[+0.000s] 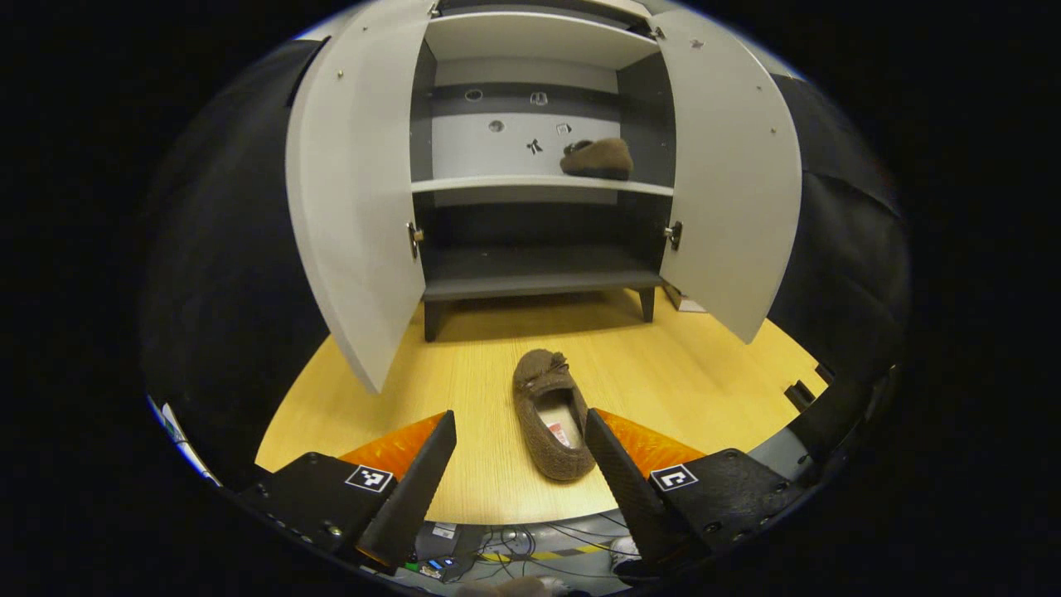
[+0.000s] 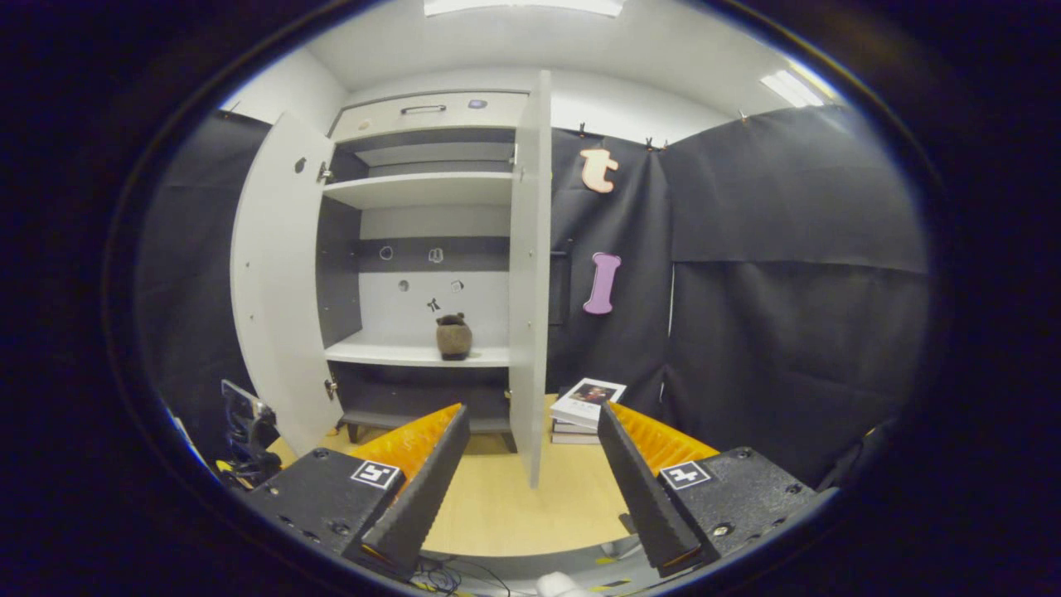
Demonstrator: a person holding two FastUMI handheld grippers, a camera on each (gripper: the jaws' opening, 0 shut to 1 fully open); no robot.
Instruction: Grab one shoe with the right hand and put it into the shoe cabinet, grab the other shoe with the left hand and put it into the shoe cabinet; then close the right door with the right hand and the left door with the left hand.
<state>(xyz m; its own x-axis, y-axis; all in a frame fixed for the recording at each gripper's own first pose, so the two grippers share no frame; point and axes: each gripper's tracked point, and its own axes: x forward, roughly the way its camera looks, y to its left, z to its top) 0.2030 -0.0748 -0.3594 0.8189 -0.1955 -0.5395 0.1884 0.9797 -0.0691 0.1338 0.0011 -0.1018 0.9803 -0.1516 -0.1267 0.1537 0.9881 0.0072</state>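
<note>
A brown fuzzy shoe [image 1: 550, 414] lies on the wooden table [image 1: 464, 390], toe toward the white shoe cabinet [image 1: 539, 41]. My left gripper [image 1: 520, 427] is open, and the shoe's heel sits between its fingers, close to the right finger [image 1: 617, 473], with no contact visible. The other brown shoe [image 1: 597, 157] rests on the cabinet's middle shelf [image 1: 489, 184]; the right gripper view shows this shoe [image 2: 453, 336] as well. Both cabinet doors, left [image 1: 352, 207] and right [image 1: 733, 191], stand open. My right gripper [image 2: 530, 419] is open and holds nothing, back from the right door's edge [image 2: 529, 274].
A stack of books [image 2: 584, 408] lies on the table right of the cabinet. Black cloth walls [image 2: 787, 290] surround the booth. Cables [image 1: 514, 551] lie on the floor below the table's near edge. A dark device [image 2: 244, 431] stands at the table's left side.
</note>
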